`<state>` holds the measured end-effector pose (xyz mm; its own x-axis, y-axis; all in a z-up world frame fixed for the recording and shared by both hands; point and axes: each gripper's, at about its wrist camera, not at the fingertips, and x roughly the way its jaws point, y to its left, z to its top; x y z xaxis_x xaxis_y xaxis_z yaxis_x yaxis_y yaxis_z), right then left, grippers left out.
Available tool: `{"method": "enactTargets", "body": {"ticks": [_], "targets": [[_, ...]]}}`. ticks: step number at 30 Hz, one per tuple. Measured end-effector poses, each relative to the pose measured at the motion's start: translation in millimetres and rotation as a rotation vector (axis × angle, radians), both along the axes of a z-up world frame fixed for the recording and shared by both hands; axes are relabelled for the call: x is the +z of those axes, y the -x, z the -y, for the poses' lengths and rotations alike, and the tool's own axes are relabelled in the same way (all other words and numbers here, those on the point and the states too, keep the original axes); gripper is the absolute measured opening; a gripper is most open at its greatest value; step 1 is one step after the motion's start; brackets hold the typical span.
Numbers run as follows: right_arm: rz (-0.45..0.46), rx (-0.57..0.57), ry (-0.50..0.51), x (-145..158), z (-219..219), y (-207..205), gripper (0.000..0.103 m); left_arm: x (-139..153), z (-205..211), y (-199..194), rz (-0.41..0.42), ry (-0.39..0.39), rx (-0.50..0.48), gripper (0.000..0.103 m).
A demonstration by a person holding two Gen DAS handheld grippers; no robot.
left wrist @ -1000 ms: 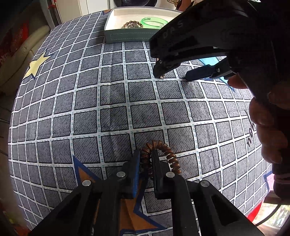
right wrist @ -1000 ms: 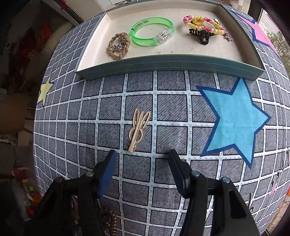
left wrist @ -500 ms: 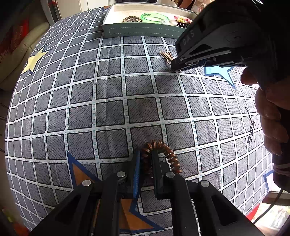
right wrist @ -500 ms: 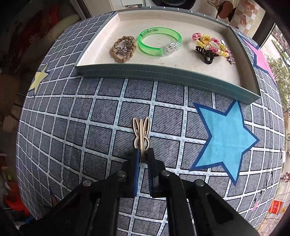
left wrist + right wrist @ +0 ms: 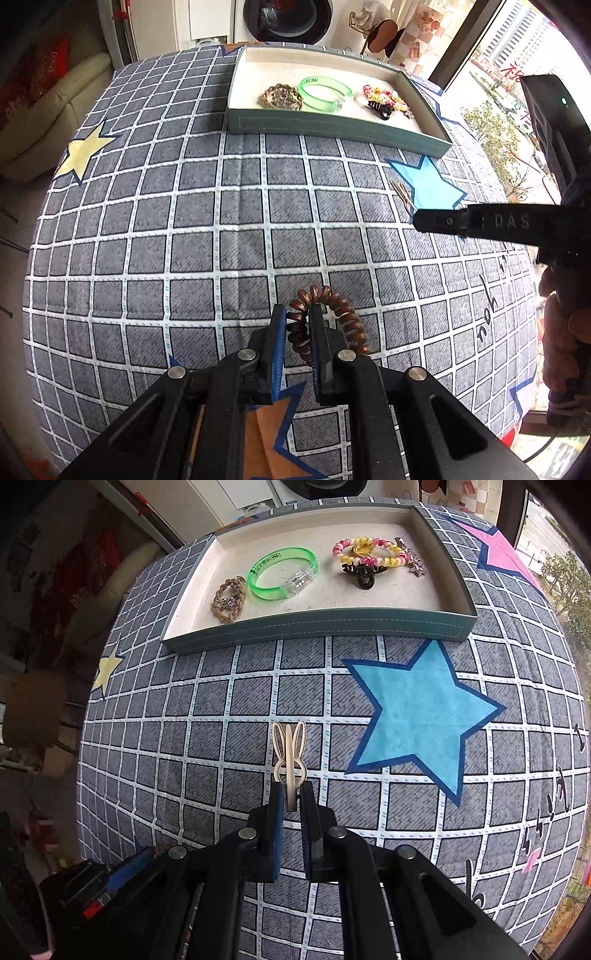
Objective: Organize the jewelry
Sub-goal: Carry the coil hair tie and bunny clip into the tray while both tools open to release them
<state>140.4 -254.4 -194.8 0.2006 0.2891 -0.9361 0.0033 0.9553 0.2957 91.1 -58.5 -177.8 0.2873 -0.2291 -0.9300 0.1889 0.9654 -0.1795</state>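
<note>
Here the left claw [image 5: 298, 328] is clenched on a brown curly hair tie [image 5: 328, 321], low over the checked cloth [image 5: 184, 221] on the bench. The right claw [image 5: 291, 797] pinches a cream bunny-ear hair clip [image 5: 289, 753] (ears toward the tray [image 5: 317, 626]), near the blue star [image 5: 421, 709].

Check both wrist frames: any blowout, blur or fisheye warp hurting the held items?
Left wrist: window at right is blown out; grid lines bow hard toward the edges; hair tie in the left gripper is sharp. Right wrist: even light, no glare; clip in the right gripper is crisp; tray edge curves.
</note>
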Motion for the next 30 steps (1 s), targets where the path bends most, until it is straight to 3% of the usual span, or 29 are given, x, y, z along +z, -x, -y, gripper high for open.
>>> {"method": "enactTargets", "body": {"ticks": [5,13,30], "targets": [[0.003,-0.035,-0.032,11,14,2,0.009,22,-17,-27,0.04,0.0,0.008,0.024],[0.039,-0.059,-0.038,30,29,-4,0.009,27,1,-28,0.095,-0.017,0.003,0.024],[0.081,-0.114,-0.068,51,65,-37,0.009,30,19,-87,0.153,-0.034,0.024,0.024]]}}
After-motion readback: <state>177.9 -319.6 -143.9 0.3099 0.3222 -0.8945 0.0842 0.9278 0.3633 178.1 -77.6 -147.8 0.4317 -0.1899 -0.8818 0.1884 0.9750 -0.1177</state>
